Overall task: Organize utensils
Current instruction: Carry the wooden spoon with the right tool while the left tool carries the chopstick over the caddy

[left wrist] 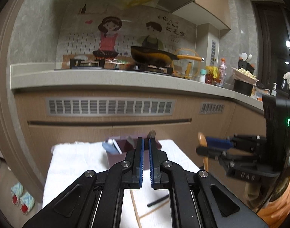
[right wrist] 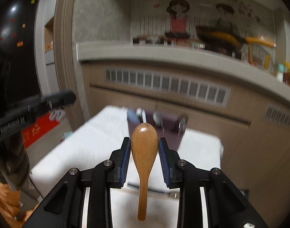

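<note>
My right gripper point(right wrist: 144, 144) is shut on a wooden spoon point(right wrist: 144, 152), bowl end up and handle hanging down, above the white cloth point(right wrist: 91, 144). It also shows in the left wrist view point(left wrist: 203, 146) at the right, with the spoon point(left wrist: 203, 148) in it. A maroon utensil box point(left wrist: 116, 156) holding several utensils stands at the cloth's far edge; it is blurred in the right wrist view point(right wrist: 171, 131). My left gripper point(left wrist: 146, 144) is shut and empty, just in front of the box. Wooden chopsticks point(left wrist: 135, 209) and a black stick point(left wrist: 158, 200) lie on the cloth below it.
Behind the table runs a kitchen counter point(left wrist: 107, 77) with a stove and a wok point(left wrist: 154, 57), bottles and a basket at the right. Cabinets with vents point(left wrist: 109, 106) face me. Slippers point(left wrist: 21, 199) lie on the floor at the left.
</note>
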The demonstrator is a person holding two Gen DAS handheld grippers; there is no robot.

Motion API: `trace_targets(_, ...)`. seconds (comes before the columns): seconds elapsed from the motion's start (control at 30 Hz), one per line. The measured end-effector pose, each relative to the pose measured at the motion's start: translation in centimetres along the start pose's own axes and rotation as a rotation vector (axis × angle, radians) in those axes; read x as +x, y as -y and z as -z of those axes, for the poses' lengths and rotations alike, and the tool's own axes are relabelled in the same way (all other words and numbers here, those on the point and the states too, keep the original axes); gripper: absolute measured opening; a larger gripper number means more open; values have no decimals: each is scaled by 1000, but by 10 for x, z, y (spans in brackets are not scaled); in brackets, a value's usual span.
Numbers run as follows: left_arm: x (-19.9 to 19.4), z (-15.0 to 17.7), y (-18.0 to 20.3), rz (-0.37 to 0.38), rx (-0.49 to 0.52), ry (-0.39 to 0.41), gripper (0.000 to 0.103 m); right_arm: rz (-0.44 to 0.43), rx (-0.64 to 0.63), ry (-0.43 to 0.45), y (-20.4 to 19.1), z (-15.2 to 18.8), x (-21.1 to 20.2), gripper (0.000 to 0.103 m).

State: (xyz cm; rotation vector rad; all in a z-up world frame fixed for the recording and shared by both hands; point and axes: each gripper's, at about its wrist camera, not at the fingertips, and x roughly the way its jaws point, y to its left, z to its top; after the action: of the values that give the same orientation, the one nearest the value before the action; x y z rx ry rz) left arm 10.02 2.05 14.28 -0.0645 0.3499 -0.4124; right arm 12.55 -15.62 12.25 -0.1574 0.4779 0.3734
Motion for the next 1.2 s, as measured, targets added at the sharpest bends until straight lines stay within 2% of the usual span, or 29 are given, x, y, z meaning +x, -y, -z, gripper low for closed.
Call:
trace_targets(0.1, 16, -5, -1, 8, 17, -59, 5, 9, 5, 31, 5, -18, 0, 28)
trace_targets(0.17, 35, 0, -3, 14, 22, -139, 7, 2, 18, 23, 11, -20, 2, 28)
trace_targets(0.27, 78, 20, -10, 31, -4, -307, 9, 6, 28, -12, 16, -9, 9, 28)
trace_targets(0.37, 129, 51, -21, 47, -57, -508, 25, -16, 55, -88, 22, 13, 25, 28)
trace_targets(0.4, 146, 63, -24, 40, -82, -567, 30, -24, 64, -114, 24, 20, 31, 28)
trace_targets(0.47, 177, 86, -30, 17, -116, -662, 30, -33, 74, -173, 25, 39, 44, 28)
trace_targets(0.63, 232, 120, -36, -91, -93, -784, 30, -43, 92, -279, 28, 78, 70, 28)
trace_targets(0.77, 261, 133, -37, -145, -72, -834, 30, -48, 112, -313, 34, 94, 81, 28)
trace_targets(0.9, 274, 133, -25, -172, -11, -820, 29, -51, 109, -309, 36, 98, 82, 28)
trace_targets(0.97, 273, 134, -20, -171, 5, -803, 18, -53, 104, -304, 35, 99, 81, 28)
trace_targets(1.0, 271, 135, -18, -159, 6, -789, 5, -54, 104, -302, 35, 99, 81, 28)
trace_targets(1.1, 247, 132, -20, -127, -54, -697, 5, -52, 123, -296, 37, 98, 81, 28)
trace_targets(1.2, 195, 119, -20, -81, -100, -539, 5, -48, 133, -292, 40, 98, 78, 28)
